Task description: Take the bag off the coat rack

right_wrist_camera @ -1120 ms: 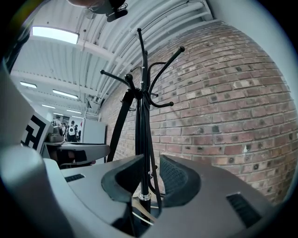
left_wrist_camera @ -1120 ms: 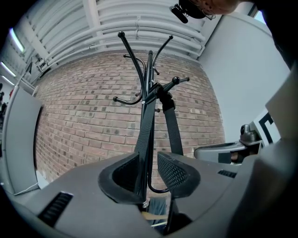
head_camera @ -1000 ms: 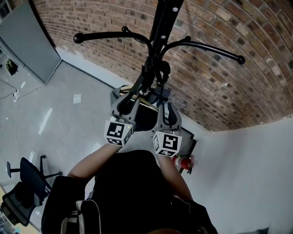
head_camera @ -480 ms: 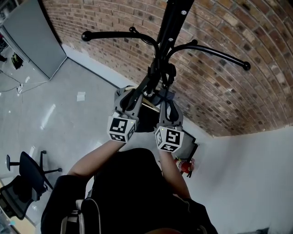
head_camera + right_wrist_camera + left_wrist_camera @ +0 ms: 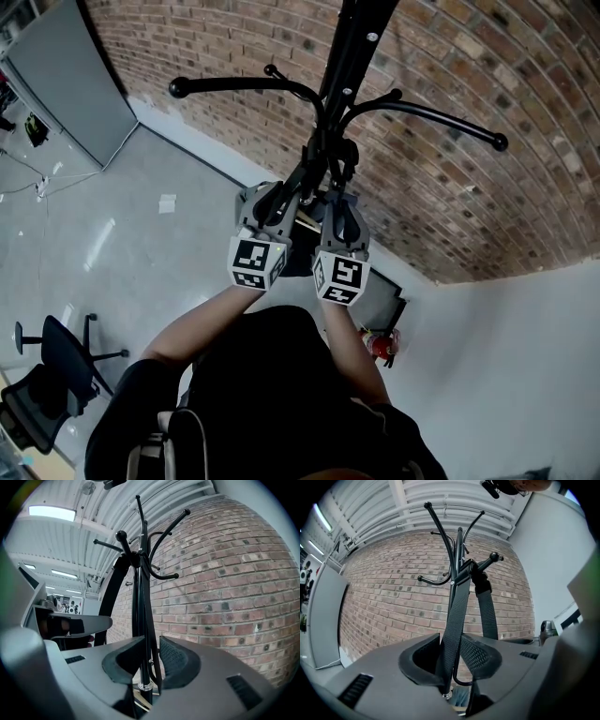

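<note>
A black coat rack (image 5: 349,56) stands against the brick wall, its curved arms spreading left and right. A dark bag (image 5: 302,251) hangs under the arms, mostly hidden behind my grippers. Its black webbing strap (image 5: 458,606) runs up over a knobbed hook (image 5: 493,556). My left gripper (image 5: 451,660) is shut on one run of that strap, just below the hooks (image 5: 279,195). My right gripper (image 5: 151,660) sits beside it (image 5: 340,204), its jaws nearly together around the other strap run (image 5: 151,630), seen edge-on, with the rack pole (image 5: 139,620) right behind.
The brick wall (image 5: 487,206) lies close behind the rack. A grey panel (image 5: 75,89) leans at the far left. An office chair (image 5: 47,380) stands on the grey floor at lower left. A red fire extinguisher (image 5: 379,344) sits by the white wall.
Both grippers have risen slightly toward the rack's hooks and drawn a little closer together, still on the strap. The rack has not moved.
</note>
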Motion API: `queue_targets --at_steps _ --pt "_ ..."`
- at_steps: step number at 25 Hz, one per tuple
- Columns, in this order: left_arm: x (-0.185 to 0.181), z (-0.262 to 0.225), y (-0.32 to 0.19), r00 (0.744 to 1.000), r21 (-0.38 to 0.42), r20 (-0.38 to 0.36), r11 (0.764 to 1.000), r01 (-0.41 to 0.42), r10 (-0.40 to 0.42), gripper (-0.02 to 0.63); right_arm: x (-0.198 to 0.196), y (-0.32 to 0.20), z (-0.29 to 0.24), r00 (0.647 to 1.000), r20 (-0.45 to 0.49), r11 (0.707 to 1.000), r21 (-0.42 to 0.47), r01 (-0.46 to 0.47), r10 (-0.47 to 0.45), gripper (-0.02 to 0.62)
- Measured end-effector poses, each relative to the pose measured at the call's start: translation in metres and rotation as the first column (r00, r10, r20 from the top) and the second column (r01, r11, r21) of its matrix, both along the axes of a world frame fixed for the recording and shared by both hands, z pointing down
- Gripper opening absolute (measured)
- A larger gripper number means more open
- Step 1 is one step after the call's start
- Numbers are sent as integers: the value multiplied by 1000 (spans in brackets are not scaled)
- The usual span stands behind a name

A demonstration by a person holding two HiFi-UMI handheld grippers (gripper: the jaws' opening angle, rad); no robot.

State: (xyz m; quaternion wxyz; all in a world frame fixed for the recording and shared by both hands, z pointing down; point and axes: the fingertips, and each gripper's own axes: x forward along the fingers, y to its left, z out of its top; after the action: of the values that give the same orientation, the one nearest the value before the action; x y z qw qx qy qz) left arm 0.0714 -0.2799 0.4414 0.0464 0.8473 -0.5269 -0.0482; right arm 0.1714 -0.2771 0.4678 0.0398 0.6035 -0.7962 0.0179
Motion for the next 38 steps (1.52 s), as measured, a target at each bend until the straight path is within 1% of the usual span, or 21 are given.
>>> queue_targets --at_steps 7,8,10,13,15,17,22,25,28,35,38 --pt "-4 -2 -14 1000 3 18 1000 -7 7 120 4 -15 0 1000 -21 1000 -17 -14 14 87" --pt "-3 -1 -15 1000 -7 18 1000 -14 14 120 4 -16 2 1000 -17 1000 -24 -8 8 81" --pt "-1 5 -17 999 -34 13 999 -30 30 120 4 -16 6 1000 -3 1000 -30 8 -8 33" --pt "-5 7 -15 1000 -37 -4 999 -14 14 116 2 -14 7 999 12 999 -27 36 -35 21" --pt "-12 2 -12 999 -23 -43 1000 1 -2 34 0 -13 8 998 24 998 -30 50 -50 21" --pt "-17 -1 -9 998 -17 -67 1000 12 -13 25 2 -12 6 998 32 999 -30 46 -45 20" --pt "-23 -8 -8 996 -2 -87 1000 12 -13 20 17 -6 -2 999 49 1000 -17 11 -10 20" --pt "-26 -16 -4 994 19 -113 1000 14 -12 20 25 -3 -6 997 83 1000 -17 -1 2 20" --pt "-27 -20 -1 993 25 -115 1000 9 -6 20 28 -1 -13 990 140 1000 -15 -8 10 20" --pt "-34 -43 0 992 53 -129 999 -3 10 20 26 2 -43 982 190 999 34 -19 12 20" --pt "-37 -55 4 991 75 -135 997 -11 21 20 26 9 -55 973 231 999 51 -16 4 20"
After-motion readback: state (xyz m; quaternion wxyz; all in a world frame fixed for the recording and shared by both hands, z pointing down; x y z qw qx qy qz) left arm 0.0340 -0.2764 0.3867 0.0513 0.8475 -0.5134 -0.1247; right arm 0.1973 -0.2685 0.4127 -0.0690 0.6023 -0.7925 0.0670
